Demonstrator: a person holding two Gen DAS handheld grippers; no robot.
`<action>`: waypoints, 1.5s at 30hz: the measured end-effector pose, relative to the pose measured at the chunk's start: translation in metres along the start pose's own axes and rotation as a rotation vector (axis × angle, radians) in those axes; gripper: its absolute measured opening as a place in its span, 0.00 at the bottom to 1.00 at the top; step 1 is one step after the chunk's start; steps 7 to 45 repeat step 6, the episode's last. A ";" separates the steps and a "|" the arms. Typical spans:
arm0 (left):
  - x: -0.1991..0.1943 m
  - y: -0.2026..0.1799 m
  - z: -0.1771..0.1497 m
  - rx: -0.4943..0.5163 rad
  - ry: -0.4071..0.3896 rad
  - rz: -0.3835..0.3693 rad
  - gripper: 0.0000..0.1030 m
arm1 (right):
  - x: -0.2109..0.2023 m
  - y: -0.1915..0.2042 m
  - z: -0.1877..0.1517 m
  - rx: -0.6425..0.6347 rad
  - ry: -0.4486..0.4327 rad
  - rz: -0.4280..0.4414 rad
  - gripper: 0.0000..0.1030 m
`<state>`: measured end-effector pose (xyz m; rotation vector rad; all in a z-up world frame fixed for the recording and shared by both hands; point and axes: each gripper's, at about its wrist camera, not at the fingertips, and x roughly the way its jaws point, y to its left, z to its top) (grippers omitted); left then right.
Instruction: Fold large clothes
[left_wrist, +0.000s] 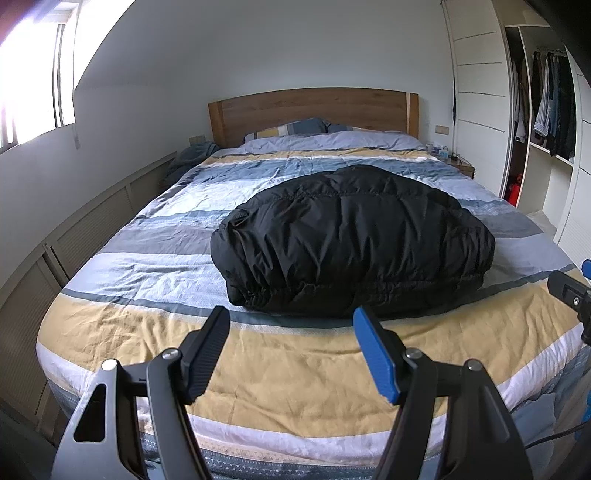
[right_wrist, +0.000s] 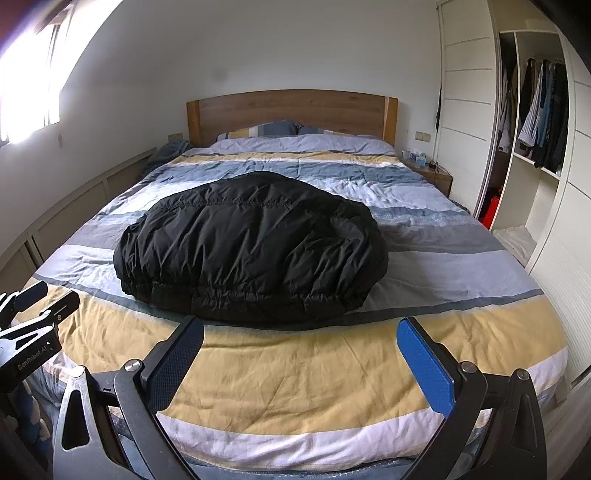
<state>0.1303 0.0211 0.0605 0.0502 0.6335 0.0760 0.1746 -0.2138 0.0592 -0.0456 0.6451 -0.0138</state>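
Both jaws stood apart, holding nothing, above the near end of the bed.

From my left gripper (left_wrist: 291, 325) the folded black puffer jacket (left_wrist: 351, 240) lay just beyond the fingertips, slightly right; from my right gripper (right_wrist: 301, 334) it lay ahead and left, resting mid-bed on the striped duvet (right_wrist: 314, 369), untouched.

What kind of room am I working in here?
A home bedroom, most likely: a bed with a wooden headboard, an open wardrobe of hanging clothes, and a black jacket lying on the striped bedding.
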 end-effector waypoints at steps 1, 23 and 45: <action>0.000 0.000 0.000 -0.001 0.001 0.000 0.66 | 0.000 0.000 0.000 0.000 0.000 -0.001 1.00; 0.001 0.000 0.000 -0.001 0.001 0.003 0.66 | 0.002 0.000 -0.001 -0.001 0.004 0.004 1.00; 0.001 0.000 0.000 -0.001 0.001 0.003 0.66 | 0.002 0.000 -0.001 -0.001 0.004 0.004 1.00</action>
